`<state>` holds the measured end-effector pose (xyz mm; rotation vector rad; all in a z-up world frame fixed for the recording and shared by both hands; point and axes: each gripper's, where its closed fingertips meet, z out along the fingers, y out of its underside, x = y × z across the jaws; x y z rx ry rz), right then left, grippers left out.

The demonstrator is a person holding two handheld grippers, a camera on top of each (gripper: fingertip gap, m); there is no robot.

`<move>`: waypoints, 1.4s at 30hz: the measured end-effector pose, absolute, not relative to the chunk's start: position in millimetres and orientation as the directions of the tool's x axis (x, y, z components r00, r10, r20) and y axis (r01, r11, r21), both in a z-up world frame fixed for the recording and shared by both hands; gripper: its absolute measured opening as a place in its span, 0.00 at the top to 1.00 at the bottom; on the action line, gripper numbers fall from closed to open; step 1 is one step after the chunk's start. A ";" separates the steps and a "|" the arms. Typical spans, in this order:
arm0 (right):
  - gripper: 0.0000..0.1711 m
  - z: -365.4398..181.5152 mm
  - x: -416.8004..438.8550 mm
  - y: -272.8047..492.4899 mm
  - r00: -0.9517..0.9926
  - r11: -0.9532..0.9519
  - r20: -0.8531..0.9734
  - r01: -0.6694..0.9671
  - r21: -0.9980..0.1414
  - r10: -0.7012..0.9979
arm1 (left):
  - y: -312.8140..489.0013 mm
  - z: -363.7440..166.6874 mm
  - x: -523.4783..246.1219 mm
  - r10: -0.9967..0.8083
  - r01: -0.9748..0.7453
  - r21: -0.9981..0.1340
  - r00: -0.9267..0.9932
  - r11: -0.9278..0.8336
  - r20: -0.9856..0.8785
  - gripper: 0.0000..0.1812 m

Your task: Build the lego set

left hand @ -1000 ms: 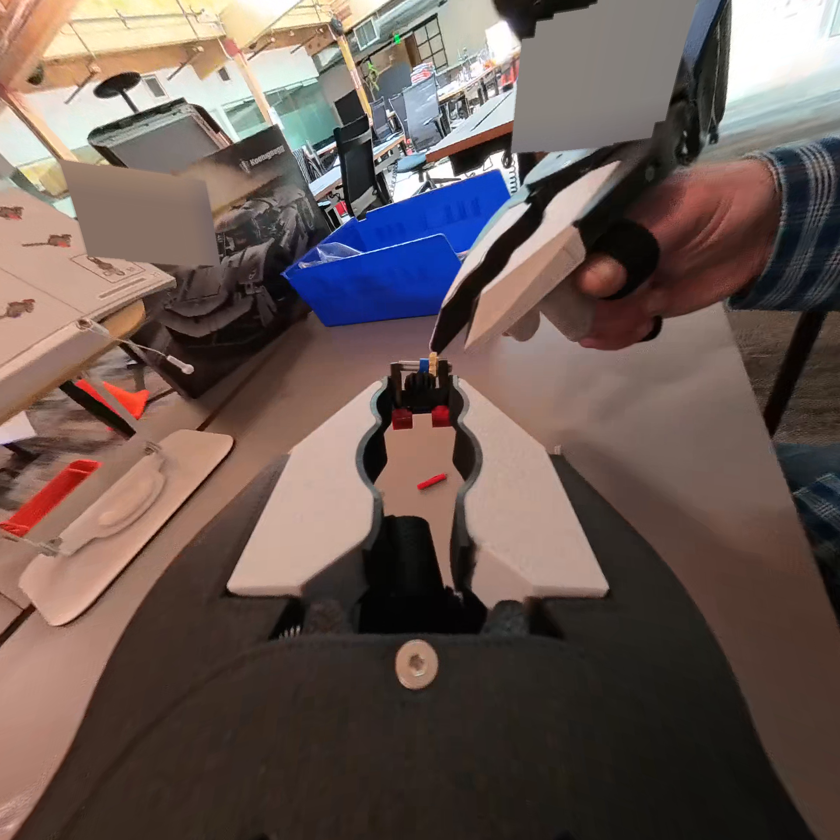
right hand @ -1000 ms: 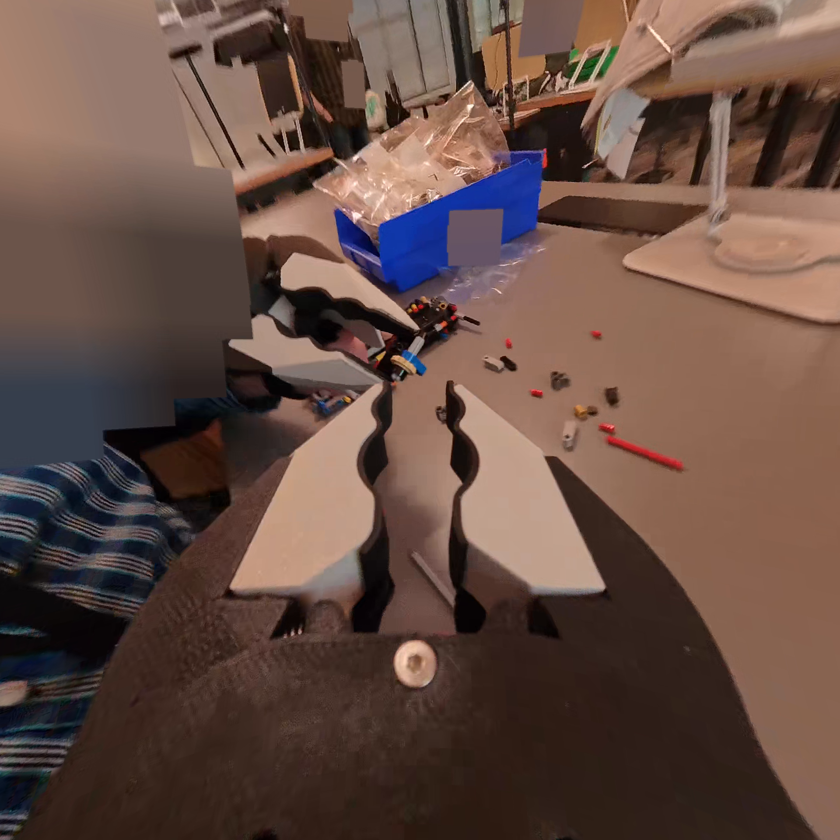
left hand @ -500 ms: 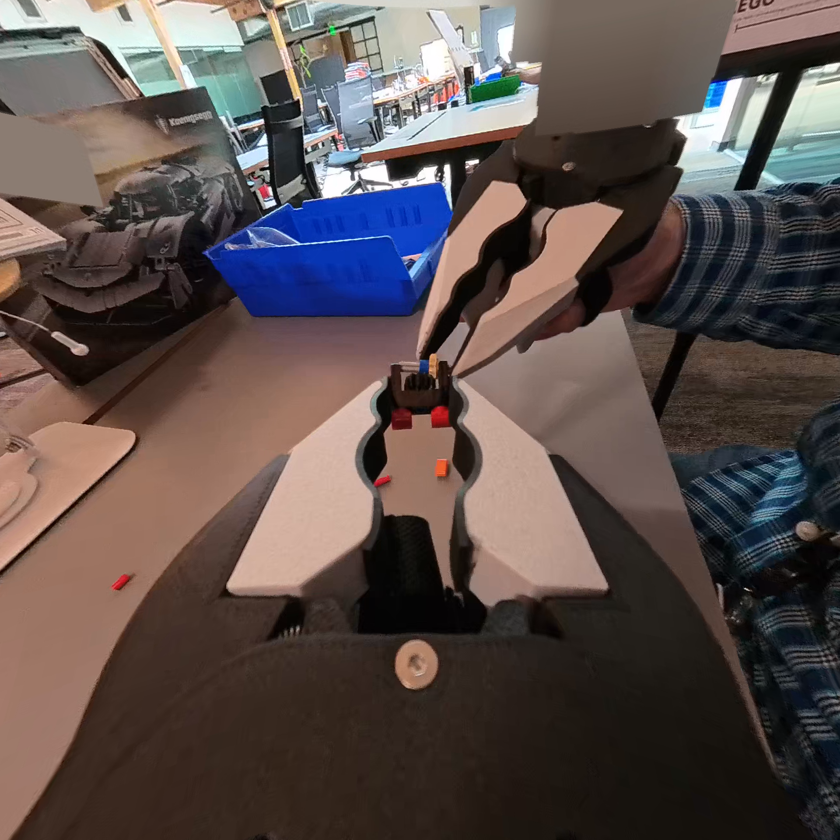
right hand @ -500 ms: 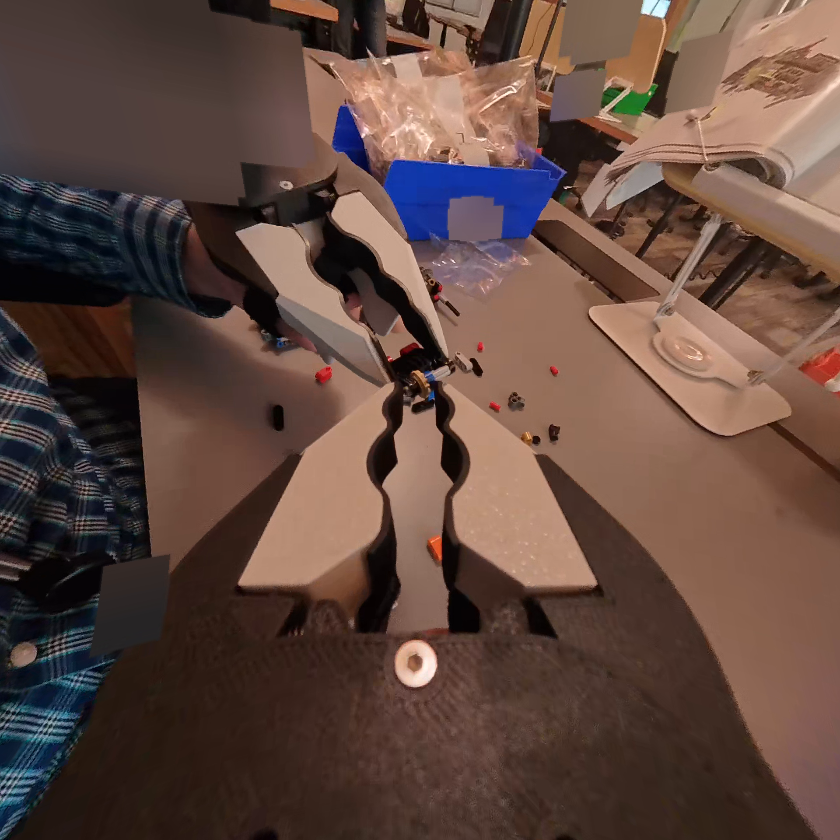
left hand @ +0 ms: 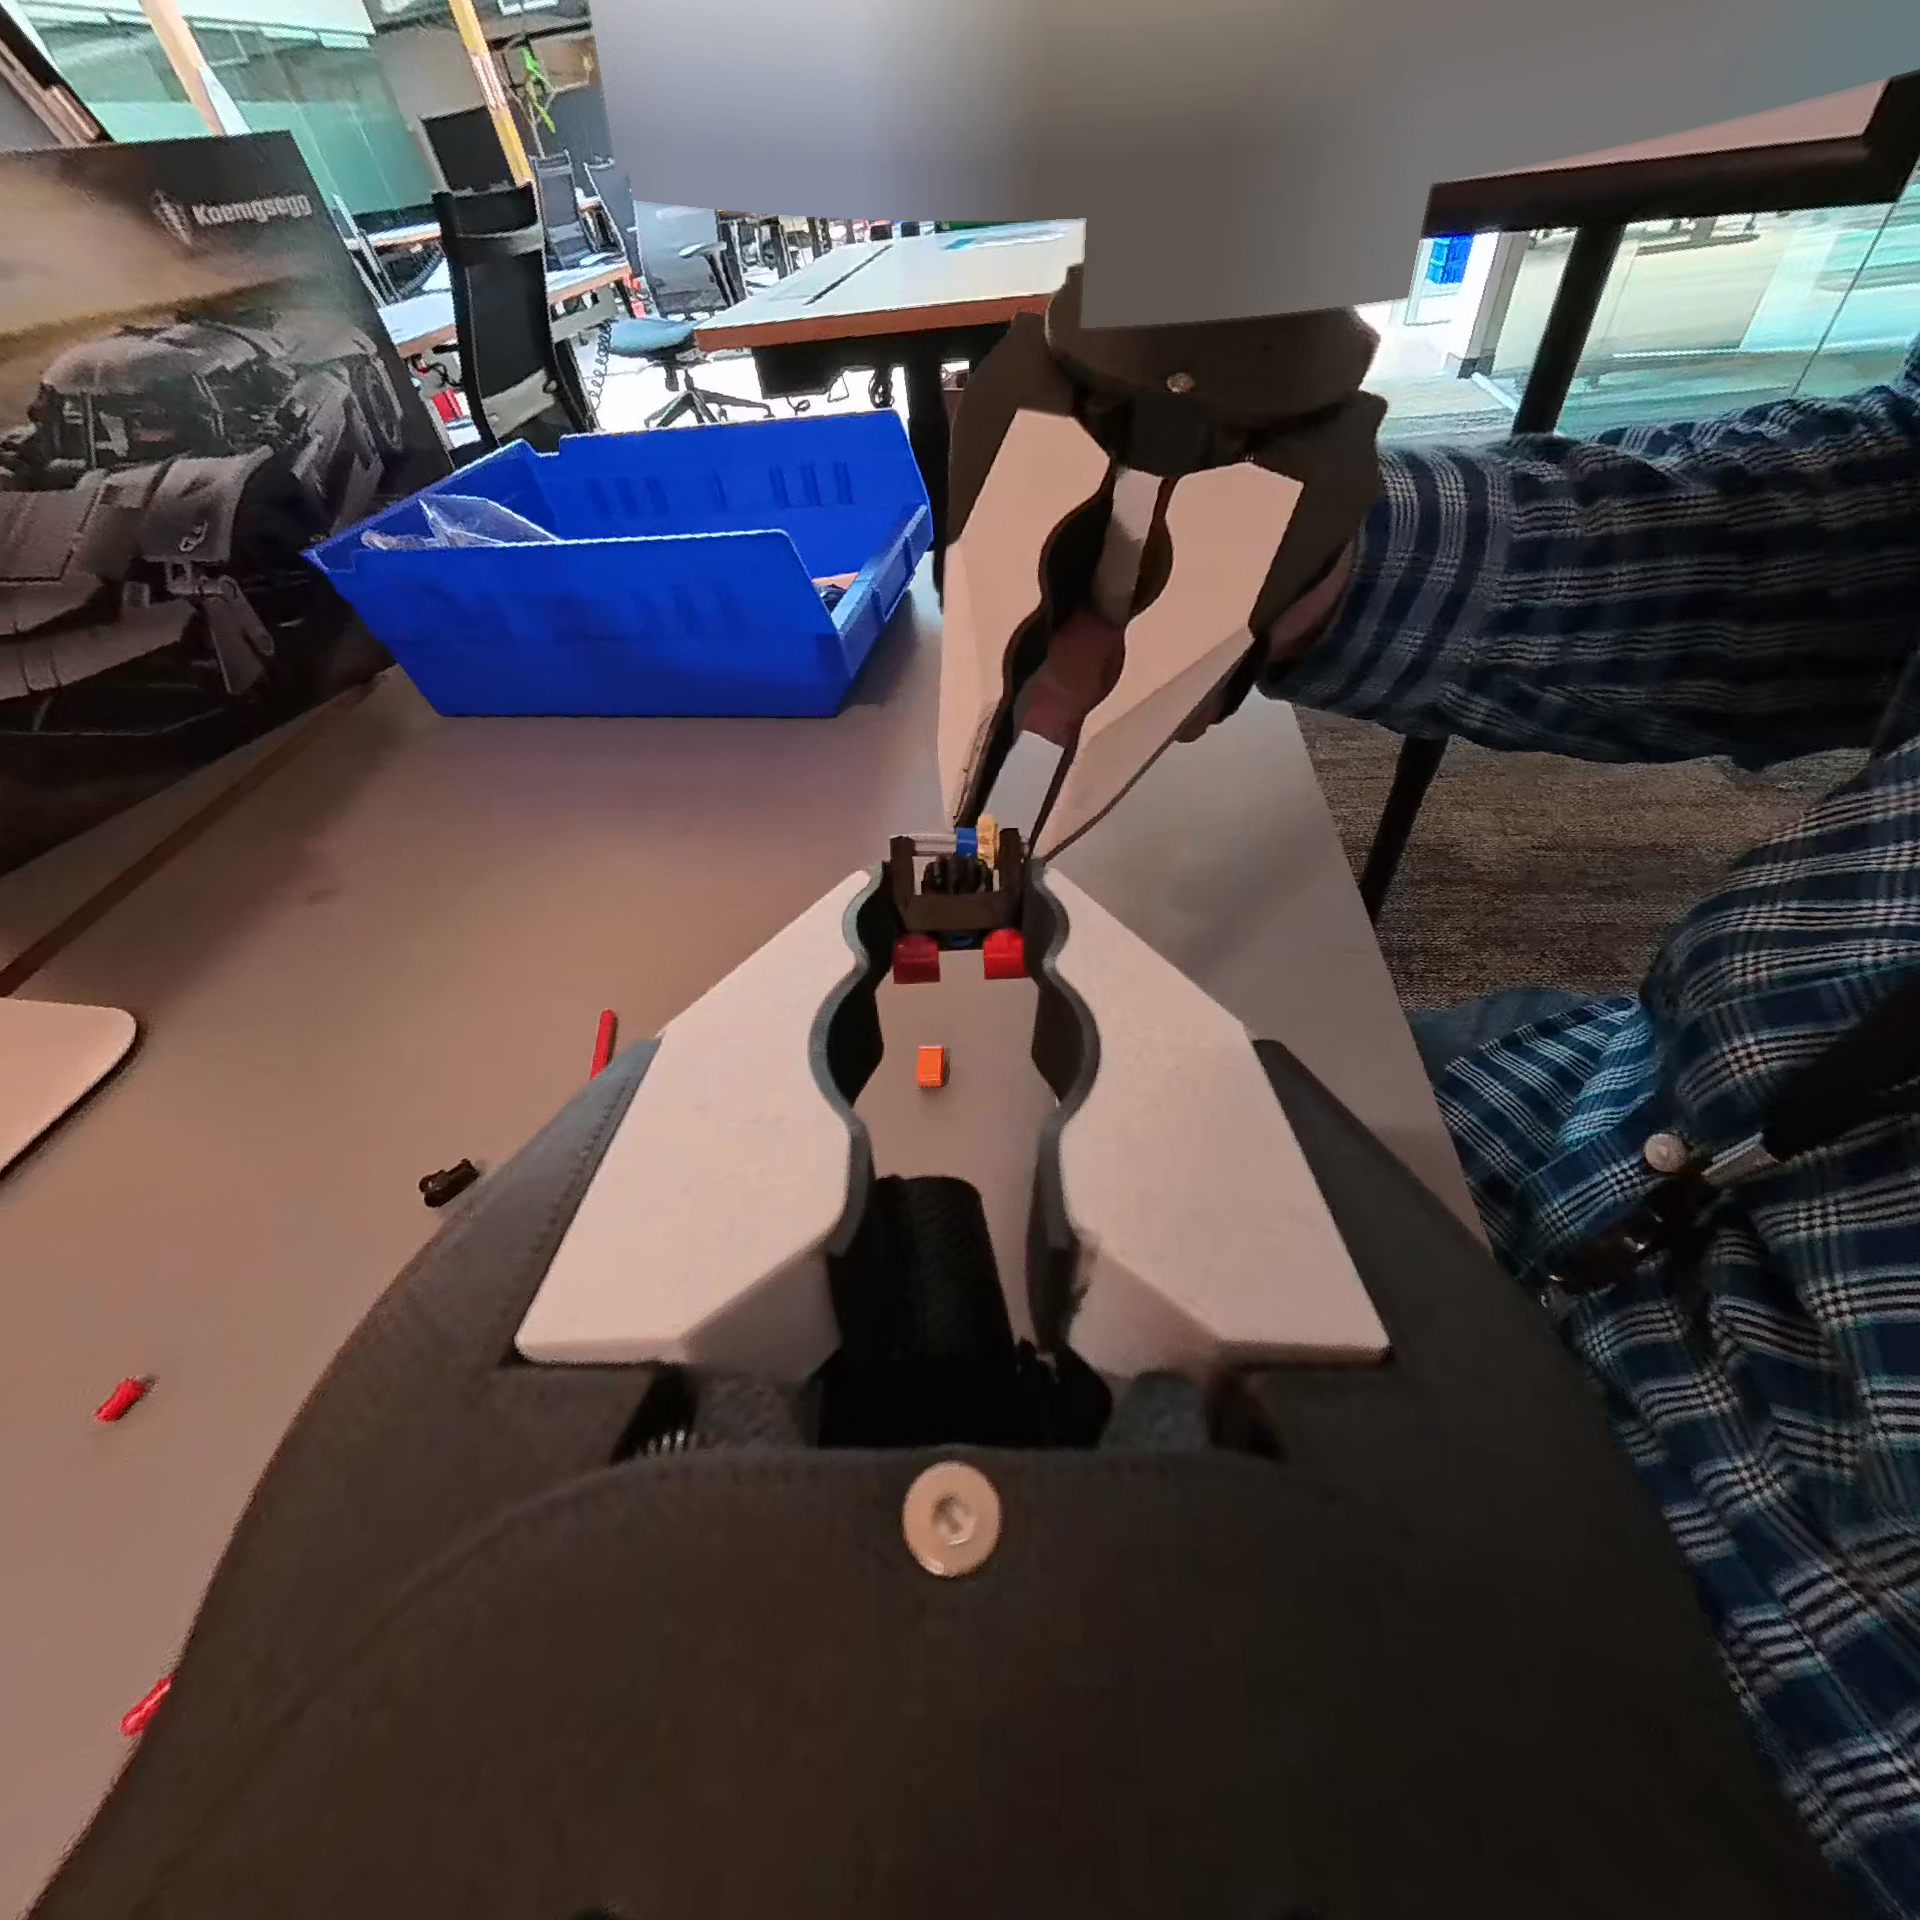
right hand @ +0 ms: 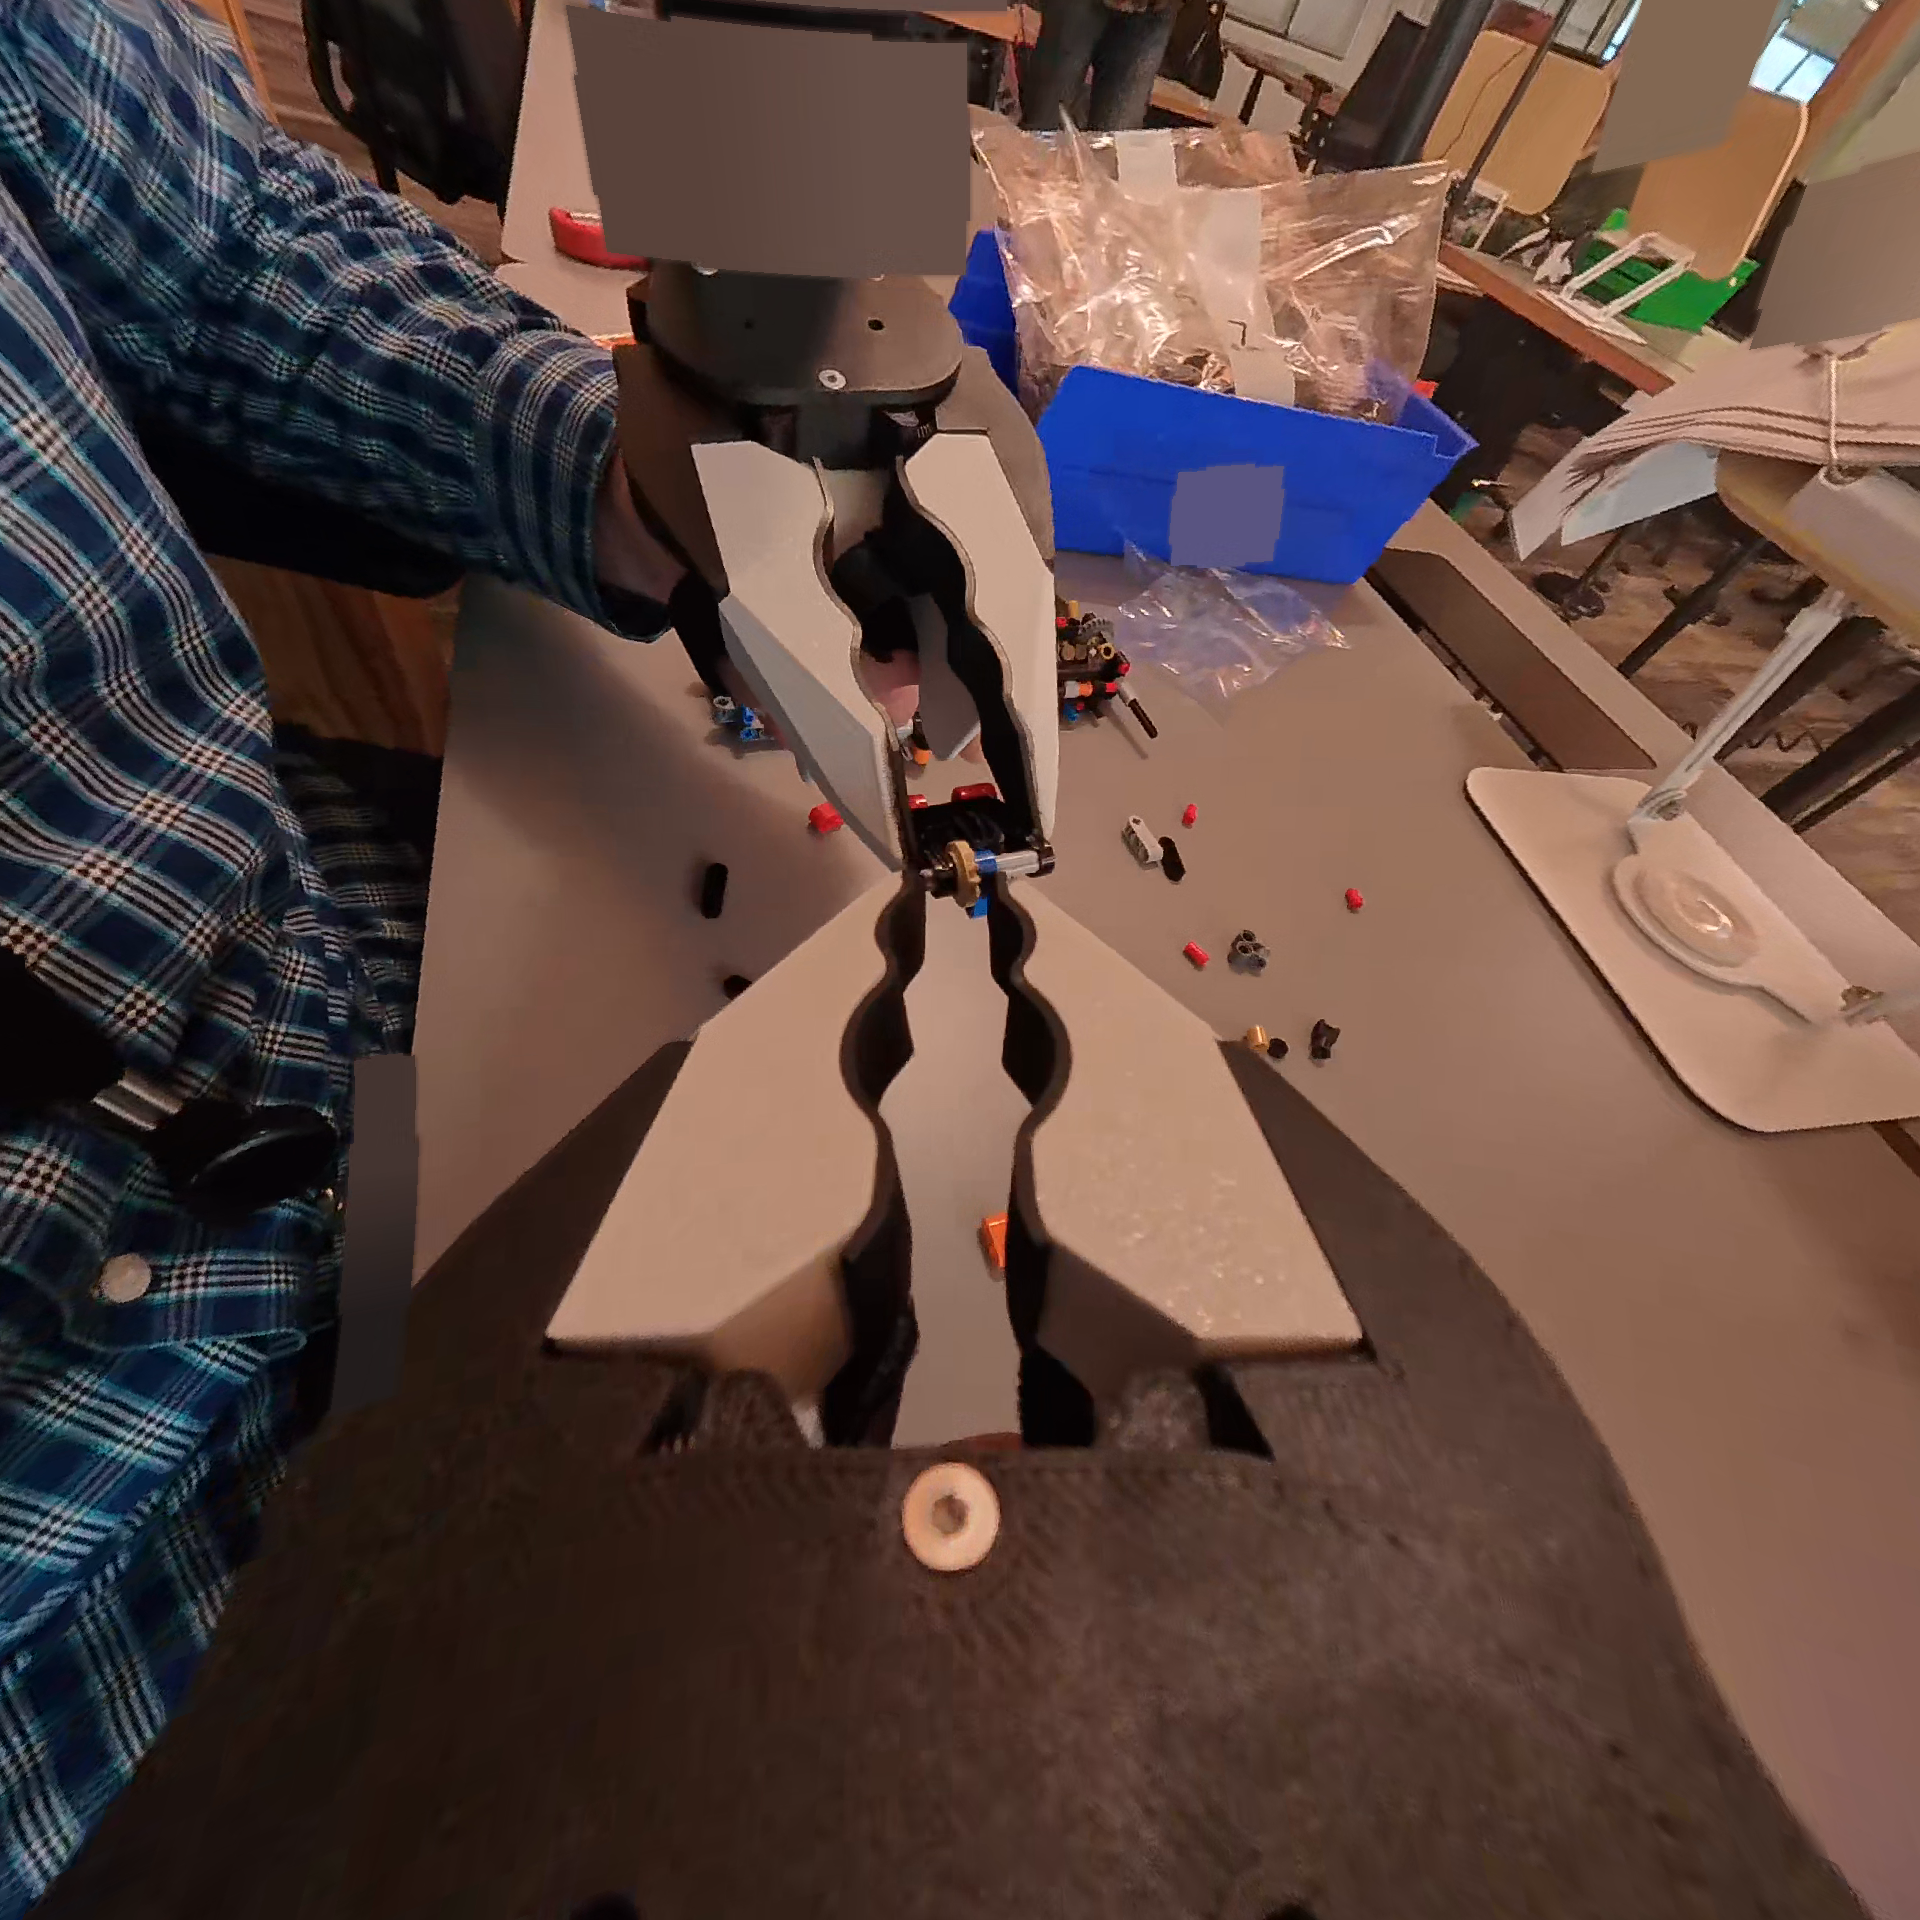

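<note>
My left gripper (left hand: 956,883) is shut on a small black lego assembly (left hand: 951,902) with two red pieces below and a cross axle on top that carries a blue piece and a tan gear. It holds the assembly above the grey table (left hand: 520,883). My right gripper (left hand: 1000,837) comes down from above, and its narrow-gapped tips straddle the axle's blue and tan end. In the right wrist view my right gripper (right hand: 956,896) has table showing between its tips just below the tan gear (right hand: 962,862). Opposite it, the left gripper (right hand: 968,847) holds the assembly (right hand: 961,826).
A blue bin (right hand: 1247,488) of clear bags stands at the back, with a second lego sub-assembly (right hand: 1086,665) in front of it. An orange piece (left hand: 931,1065) and loose red, grey and black pieces (right hand: 1193,953) lie on the table. A white stand base (right hand: 1714,935) is at the right. The table edge (left hand: 1340,831) is close.
My right gripper narrowed its gap and came onto the assembly's axle end. Both grippers swung round together, so the backgrounds shifted. The left gripper kept its hold.
</note>
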<state>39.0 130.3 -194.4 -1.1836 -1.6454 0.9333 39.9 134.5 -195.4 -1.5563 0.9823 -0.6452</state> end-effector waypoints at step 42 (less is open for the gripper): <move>0.92 -193.4 37.3 133.2 -0.195 -0.527 -0.565 0.218 -0.822 0.801 | 132.7 -194.4 48.7 -0.601 -0.562 -0.712 0.416 0.420 -0.683 0.87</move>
